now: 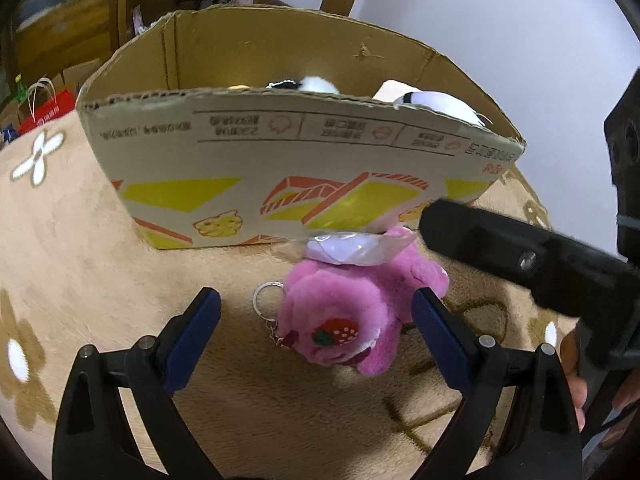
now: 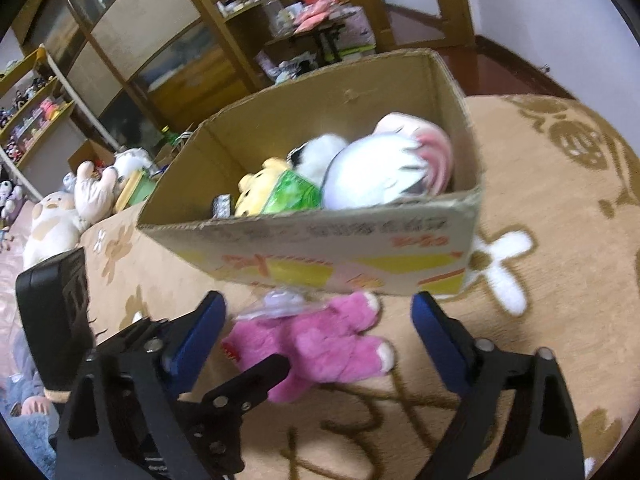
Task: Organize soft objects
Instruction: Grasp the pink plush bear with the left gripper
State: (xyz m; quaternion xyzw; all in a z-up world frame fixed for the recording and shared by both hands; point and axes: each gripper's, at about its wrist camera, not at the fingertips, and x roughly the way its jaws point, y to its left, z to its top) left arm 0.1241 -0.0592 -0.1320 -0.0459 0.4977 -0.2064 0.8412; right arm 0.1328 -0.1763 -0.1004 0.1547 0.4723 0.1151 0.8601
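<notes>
Left gripper: fingers wide, nothing held yet. Pink toy lying right between them on the tan rug, its right side touching or almost touching the right finger, hard to tell which. Key ring on the toy, at 9 o'clock from it. Clear wrap at the toy's 12 o'clock end, against the foot of the box. Box at 12 o'clock, open on top, with a yellow toy, a green pack and a big white toy inside, seen left to right from the right wrist.

Right gripper: fingers wide too, empty. Same pink toy between them, closer to the left finger. Left gripper's black arm poking in at 7 o'clock of that view.

Step in hand, by the look of it: picking up the pink toy to put it in the box with the rest.

Next, most likely: close one pair of fingers softly on the fluffy body, not on the ring or the wrap. Then lift high, over the near wall at 12 o'clock, and let go inside. Only one gripper needed; the other best kept out of the way.
</notes>
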